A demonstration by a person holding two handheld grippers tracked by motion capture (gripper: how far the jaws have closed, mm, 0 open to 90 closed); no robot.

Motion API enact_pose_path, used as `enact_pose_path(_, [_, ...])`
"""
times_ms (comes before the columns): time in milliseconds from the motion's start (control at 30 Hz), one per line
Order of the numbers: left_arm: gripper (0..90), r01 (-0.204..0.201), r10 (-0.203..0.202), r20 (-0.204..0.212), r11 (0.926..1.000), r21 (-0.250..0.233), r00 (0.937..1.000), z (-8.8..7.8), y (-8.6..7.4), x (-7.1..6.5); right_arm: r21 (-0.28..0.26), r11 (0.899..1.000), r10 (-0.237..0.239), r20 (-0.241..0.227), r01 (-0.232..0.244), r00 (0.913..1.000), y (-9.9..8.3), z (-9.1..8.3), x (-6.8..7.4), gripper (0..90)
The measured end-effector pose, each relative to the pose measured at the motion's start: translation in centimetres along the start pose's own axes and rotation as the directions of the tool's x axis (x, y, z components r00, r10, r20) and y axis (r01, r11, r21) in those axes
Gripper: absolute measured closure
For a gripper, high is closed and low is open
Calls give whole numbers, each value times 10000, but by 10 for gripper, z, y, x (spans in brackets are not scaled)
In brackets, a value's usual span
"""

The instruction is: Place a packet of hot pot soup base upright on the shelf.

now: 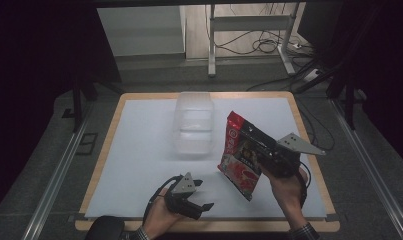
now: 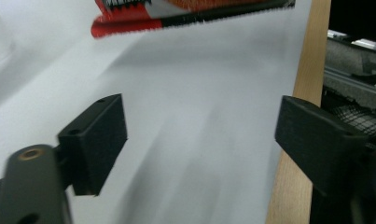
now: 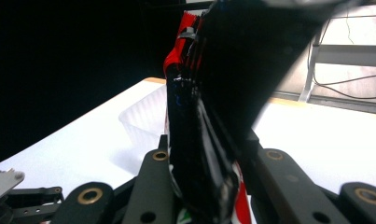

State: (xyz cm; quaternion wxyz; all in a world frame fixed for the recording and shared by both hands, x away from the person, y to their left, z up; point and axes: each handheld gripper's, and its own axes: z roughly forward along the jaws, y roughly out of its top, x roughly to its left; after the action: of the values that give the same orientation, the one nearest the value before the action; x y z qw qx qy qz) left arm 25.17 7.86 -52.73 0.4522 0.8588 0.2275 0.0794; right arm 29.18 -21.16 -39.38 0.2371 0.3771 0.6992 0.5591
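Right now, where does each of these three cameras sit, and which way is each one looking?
High view: above the person's side, facing forward and down on the table; both hands and tongs show.
Left gripper view: rides the left tongs, open over the white tabletop.
Right gripper view: rides the right tongs, shut on the red snack bag.
All three share that bag.

Glossy red-and-black plastic pouch (image 1: 241,155) with serrated edge; beside it, a clear, frosted-looking plastic bin (image 1: 194,125). Matt white sheet (image 1: 139,150) under the bin, edged by smooth pale wood (image 2: 311,70). Matt black jaws.
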Motion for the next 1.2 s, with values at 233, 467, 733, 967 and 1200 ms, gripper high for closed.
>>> enact_pose_path(233, [112,-81,85,-141,9995,316,9999,0,-2,1,-74,9998,-200,128,200,9997,9,3,-5,761])
enact_pose_path(467, [73,-47,60,-340,9993,375,9994,-4,-4,0,-323,9993,-163,164,169,9997,19,6,-12,762])
enact_pose_path(733, [58,60,-32,-618,9990,452,9981,-11,-8,1,-487,9986,-198,94,202,9998,31,18,-19,762])
enact_pose_path(967, [52,108,-70,-730,9987,505,9973,-17,-11,1,-704,9974,-188,-60,183,9998,43,29,-24,761])
enact_pose_path(1200, [44,110,-64,-798,9983,577,9968,-21,-14,-1,-695,9975,-174,-183,161,9997,55,43,-27,761])
